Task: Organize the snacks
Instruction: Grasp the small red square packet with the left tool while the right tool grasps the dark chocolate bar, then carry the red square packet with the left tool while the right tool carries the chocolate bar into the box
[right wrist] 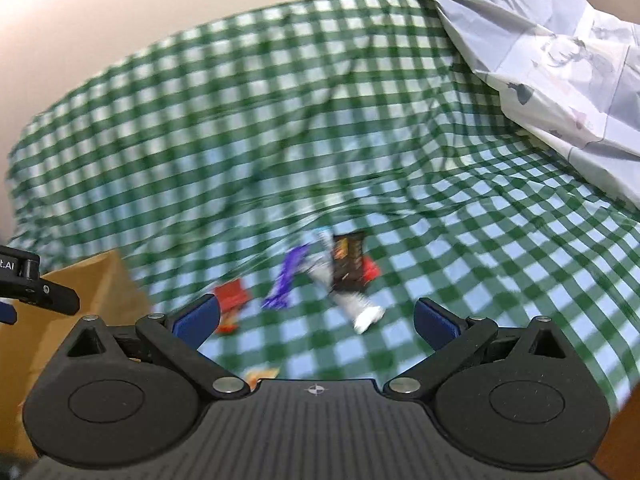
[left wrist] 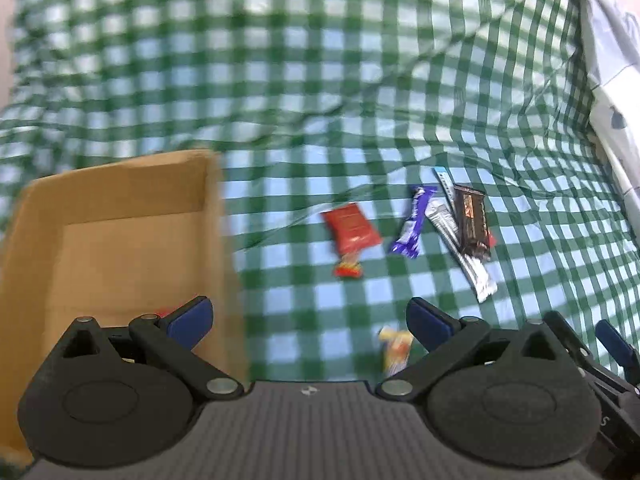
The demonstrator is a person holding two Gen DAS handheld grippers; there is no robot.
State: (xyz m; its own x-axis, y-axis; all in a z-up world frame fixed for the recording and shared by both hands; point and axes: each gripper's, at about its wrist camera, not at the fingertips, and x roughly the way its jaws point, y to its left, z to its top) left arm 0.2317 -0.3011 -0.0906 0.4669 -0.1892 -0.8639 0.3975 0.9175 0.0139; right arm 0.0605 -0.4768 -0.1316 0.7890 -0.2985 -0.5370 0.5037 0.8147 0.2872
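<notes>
Several snack packs lie on a green checked cloth (left wrist: 304,92): a red pack (left wrist: 351,227), a purple bar (left wrist: 414,222), a silver bar (left wrist: 464,252), a dark brown bar (left wrist: 472,220) and a yellow pack (left wrist: 395,348) near my left gripper (left wrist: 308,318). An open cardboard box (left wrist: 120,240) stands at the left. My left gripper is open and empty, straddling the box's right wall. My right gripper (right wrist: 316,320) is open and empty too, short of the blurred purple bar (right wrist: 286,280), silver bar (right wrist: 352,300) and dark brown bar (right wrist: 348,264).
A pale printed sheet (right wrist: 560,64) is bunched at the far right of the cloth. A plain wall (right wrist: 120,4) rises behind. The right gripper's blue finger (left wrist: 616,344) shows at the lower right of the left wrist view. The cloth is wrinkled beyond the snacks.
</notes>
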